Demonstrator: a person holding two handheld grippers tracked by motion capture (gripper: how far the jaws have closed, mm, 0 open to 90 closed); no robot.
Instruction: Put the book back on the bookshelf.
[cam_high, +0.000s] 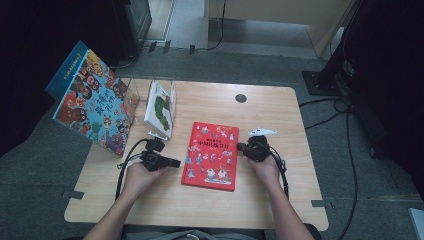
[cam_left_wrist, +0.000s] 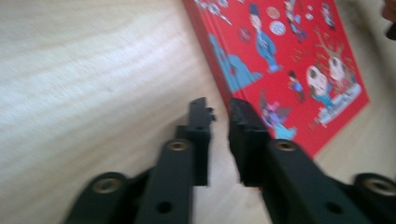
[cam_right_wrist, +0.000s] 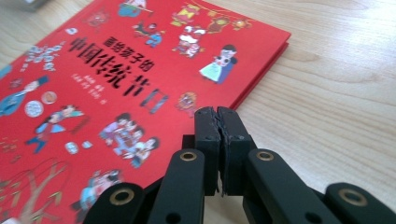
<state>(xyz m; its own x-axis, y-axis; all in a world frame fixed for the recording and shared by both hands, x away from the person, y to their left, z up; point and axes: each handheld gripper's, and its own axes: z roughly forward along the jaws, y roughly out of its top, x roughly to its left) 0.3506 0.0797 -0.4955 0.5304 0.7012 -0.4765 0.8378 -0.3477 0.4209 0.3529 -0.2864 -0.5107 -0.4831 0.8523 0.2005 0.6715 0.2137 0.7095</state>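
A red picture book (cam_high: 210, 155) lies flat in the middle of the wooden table (cam_high: 280, 200), cover up. My left gripper (cam_high: 176, 163) lies just off the book's left edge and points right at it. In the left gripper view its jaws (cam_left_wrist: 220, 109) stand a narrow gap apart with nothing between them, and the red book (cam_left_wrist: 289, 51) is just beyond the tips. My right gripper (cam_high: 241, 147) sits at the book's right edge and points left. In the right gripper view this gripper (cam_right_wrist: 218, 112) is shut and holds nothing, with its tips at the edge of the red cover (cam_right_wrist: 93, 84).
A large colourful book (cam_high: 95, 102) leans at the table's left rear corner. A white book with a green figure (cam_high: 160, 107) stands beside it in a clear stand. A small white object (cam_high: 262, 132) lies behind the right gripper. A dark round cap (cam_high: 241, 98) sits near the far edge.
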